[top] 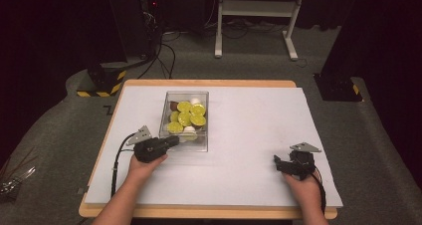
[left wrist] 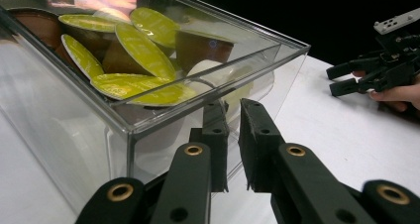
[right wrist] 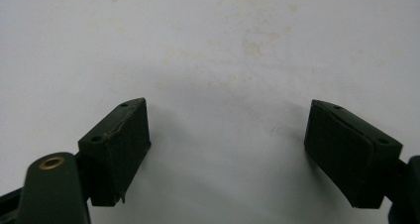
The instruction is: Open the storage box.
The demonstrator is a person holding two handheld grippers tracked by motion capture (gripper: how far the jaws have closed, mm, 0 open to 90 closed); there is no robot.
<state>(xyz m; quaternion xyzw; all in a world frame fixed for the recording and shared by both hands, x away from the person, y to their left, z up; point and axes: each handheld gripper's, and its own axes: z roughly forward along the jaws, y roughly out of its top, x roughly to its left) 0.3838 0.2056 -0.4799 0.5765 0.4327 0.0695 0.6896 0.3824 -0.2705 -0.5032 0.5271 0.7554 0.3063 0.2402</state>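
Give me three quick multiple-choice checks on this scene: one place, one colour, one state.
1. Where is the clear box?
A. beside the right gripper
B. just beyond the left gripper's tips
C. on the floor

2. What colour are most capsule lids in it?
A. yellow-green
B. red
C. blue

3. How do the right gripper's jaws stand?
A. shut on a capsule
B. shut on the box
C. wide apart over bare table

Key: 1 B, the box wall rises right at the left gripper's tips; 2 A, yellow-green lids outnumber the brown and white capsules; 3 C, white surface shows between the pads.
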